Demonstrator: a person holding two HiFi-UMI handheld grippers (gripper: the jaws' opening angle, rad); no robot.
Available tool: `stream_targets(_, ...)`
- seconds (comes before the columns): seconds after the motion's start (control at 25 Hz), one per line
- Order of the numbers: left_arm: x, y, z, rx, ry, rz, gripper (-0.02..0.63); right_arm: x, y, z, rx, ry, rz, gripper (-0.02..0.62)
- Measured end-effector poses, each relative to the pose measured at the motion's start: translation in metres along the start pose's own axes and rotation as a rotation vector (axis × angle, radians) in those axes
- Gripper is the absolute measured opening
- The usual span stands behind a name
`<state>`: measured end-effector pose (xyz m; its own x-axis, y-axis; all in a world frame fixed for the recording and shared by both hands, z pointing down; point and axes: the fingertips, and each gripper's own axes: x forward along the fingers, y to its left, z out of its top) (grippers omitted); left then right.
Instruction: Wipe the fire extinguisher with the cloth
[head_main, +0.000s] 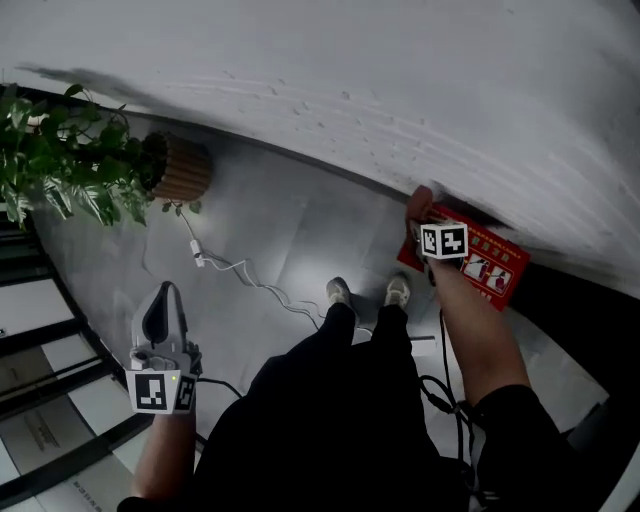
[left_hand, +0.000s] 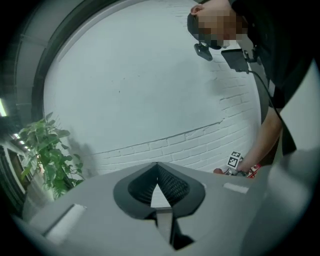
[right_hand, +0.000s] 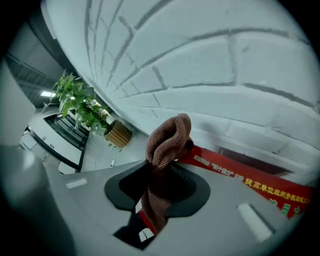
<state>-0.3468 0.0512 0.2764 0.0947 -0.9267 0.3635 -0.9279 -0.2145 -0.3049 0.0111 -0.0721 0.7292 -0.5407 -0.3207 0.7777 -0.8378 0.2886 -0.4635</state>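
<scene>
- The red fire extinguisher box (head_main: 478, 265) sits on the floor (head_main: 270, 225) against the foot of the white brick wall (head_main: 400, 90), at about 3 o'clock in the head view. Its face carries printed pictures and lettering. The extinguisher itself cannot be made out apart from this red case.
- The cloth (right_hand: 168, 142), a brownish-pink towel, is bunched into a loop that rises past the tong tips. A tail of it hangs down between them.
- The right gripper (head_main: 424, 214) has its tongs clamped on the cloth. In the head view the bunched end (head_main: 419, 198) lies at the box's 10 o'clock corner, close to the wall. Whether it touches the box I cannot tell.
- In the right gripper view the red case (right_hand: 245, 177) runs from the cloth towards 4 o'clock.
- The left gripper (head_main: 163, 296) is at 8 o'clock in the head view, well apart from the box. Its tongs are together at the tips, with nothing between them.
- The person's two shoes (head_main: 340, 292) stand on the floor just to the 9 o'clock side of the box.
- A white cable (head_main: 245, 270) snakes over the floor from the shoes towards 10 o'clock.
- At 10 o'clock a leafy plant (head_main: 65, 160) grows from a ribbed tan pot (head_main: 182, 168) by the wall.
</scene>
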Motion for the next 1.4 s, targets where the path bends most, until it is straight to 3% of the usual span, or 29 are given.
stream_targets(0.12,-0.024,0.010,0.000,0.031,0.013,0.048,0.000,0.019,-0.024,0.006,0.042,0.050,-0.040,0.098)
stream_targets(0.32,-0.038,0.026,-0.007,0.012,0.033,0.094,0.000,0.001,-0.055,-0.002,0.000,0.095,-0.054,0.097)
stream_targets(0.56,0.007,-0.006,0.007,0.013,-0.028,-0.036,0.000,-0.086,-0.145,-0.048,0.213,0.026,-0.188,0.095)
stream_targets(0.76,0.039,-0.042,0.022,0.023,-0.058,-0.148,0.000,-0.186,-0.241,-0.120,0.422,-0.018,-0.391,0.095)
stream_targets(0.88,0.044,-0.046,0.021,0.021,-0.058,-0.168,0.000,-0.230,-0.272,-0.145,0.447,-0.017,-0.520,0.095)
stream_targets(1.0,0.041,-0.035,0.014,0.005,-0.053,-0.145,0.000,-0.218,-0.243,-0.114,0.295,-0.076,-0.488,0.095)
stream_targets(1.16,0.037,-0.022,0.017,-0.013,-0.057,-0.104,0.000,-0.121,-0.130,-0.029,0.054,-0.106,-0.232,0.095)
stream_targets(1.28,0.023,-0.013,0.028,0.007,-0.066,-0.068,0.000,-0.048,-0.050,0.008,0.007,-0.070,-0.070,0.095)
stream_targets(1.4,0.004,0.003,0.028,0.027,-0.048,-0.011,0.000,0.007,-0.006,0.007,-0.025,0.045,-0.008,0.095)
